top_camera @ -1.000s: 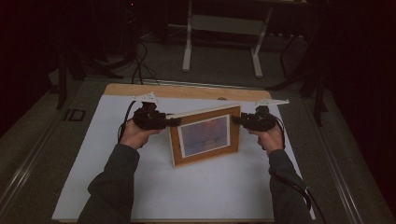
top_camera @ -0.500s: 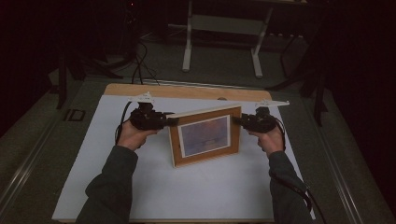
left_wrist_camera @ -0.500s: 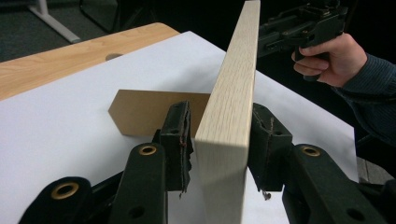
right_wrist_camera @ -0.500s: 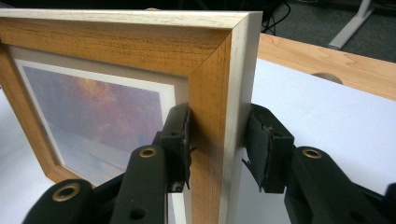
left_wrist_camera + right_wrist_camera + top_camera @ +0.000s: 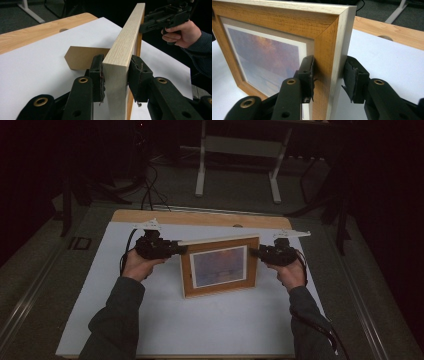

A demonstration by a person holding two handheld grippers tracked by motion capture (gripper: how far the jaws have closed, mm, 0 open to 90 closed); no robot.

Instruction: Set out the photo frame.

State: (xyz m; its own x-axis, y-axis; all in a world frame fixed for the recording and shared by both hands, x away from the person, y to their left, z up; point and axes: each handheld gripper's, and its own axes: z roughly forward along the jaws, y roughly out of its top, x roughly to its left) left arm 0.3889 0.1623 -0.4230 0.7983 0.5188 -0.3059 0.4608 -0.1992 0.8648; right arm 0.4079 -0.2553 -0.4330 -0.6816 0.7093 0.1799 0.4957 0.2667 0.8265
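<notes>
While the frame [image 5: 220, 266] stands upright on the white sheet [image 5: 200, 320] covering the surface, the left gripper [image 5: 177, 249] has its fingers [image 5: 98, 72] clamped on its left edge, having just closed a little; the right gripper [image 5: 252, 252] straddles the right edge, one finger [image 5: 308, 71] touching, the other just clear

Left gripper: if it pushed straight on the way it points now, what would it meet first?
The picture frame itself: the left gripper already straddles its side edge, jaws at either face. Farther along that line sits the right gripper at the far edge, though depth there is hard to judge.
</notes>
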